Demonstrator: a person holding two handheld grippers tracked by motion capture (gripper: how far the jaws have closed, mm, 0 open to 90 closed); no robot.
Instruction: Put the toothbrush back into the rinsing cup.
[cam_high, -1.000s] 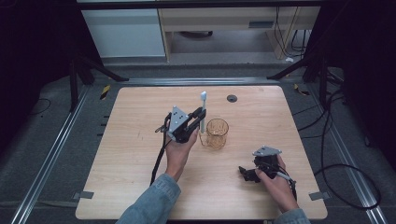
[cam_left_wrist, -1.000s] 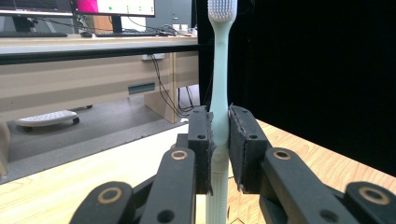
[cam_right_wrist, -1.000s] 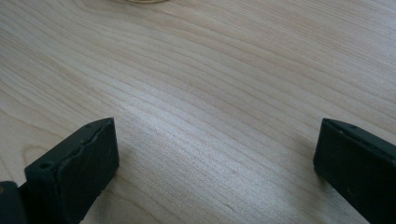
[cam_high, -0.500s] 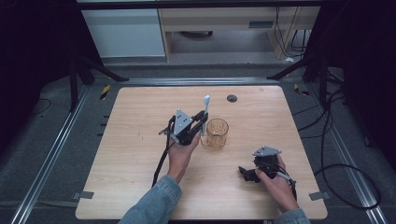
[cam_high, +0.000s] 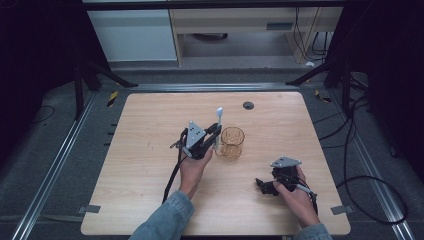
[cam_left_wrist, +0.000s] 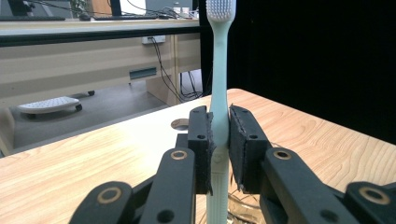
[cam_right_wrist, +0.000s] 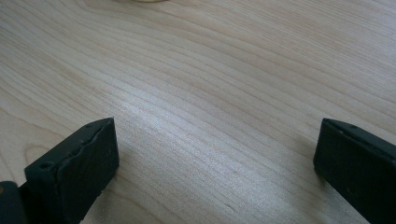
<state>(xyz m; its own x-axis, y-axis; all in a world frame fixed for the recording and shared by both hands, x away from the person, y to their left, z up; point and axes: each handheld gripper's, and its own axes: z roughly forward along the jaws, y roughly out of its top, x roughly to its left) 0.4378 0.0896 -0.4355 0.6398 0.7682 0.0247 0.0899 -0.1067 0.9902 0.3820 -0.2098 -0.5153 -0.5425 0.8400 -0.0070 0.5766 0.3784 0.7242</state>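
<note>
High view, frame centre: the left gripper (cam_high: 214, 136) pinches a pale toothbrush (cam_high: 218, 126) upright, bristles up, just left of the amber glass cup (cam_high: 232, 142), seemingly ready to stand it inside, while the right gripper (cam_high: 267, 186) rests spread at lower right.

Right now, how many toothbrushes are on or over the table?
1. The toothbrush stands upright, bristles up, clamped in the left gripper beside the glass cup. None appear elsewhere on the table.

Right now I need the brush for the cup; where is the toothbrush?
In the high view the toothbrush stands upright, clamped in the left gripper near the table's middle, just left of the amber glass cup.
</note>
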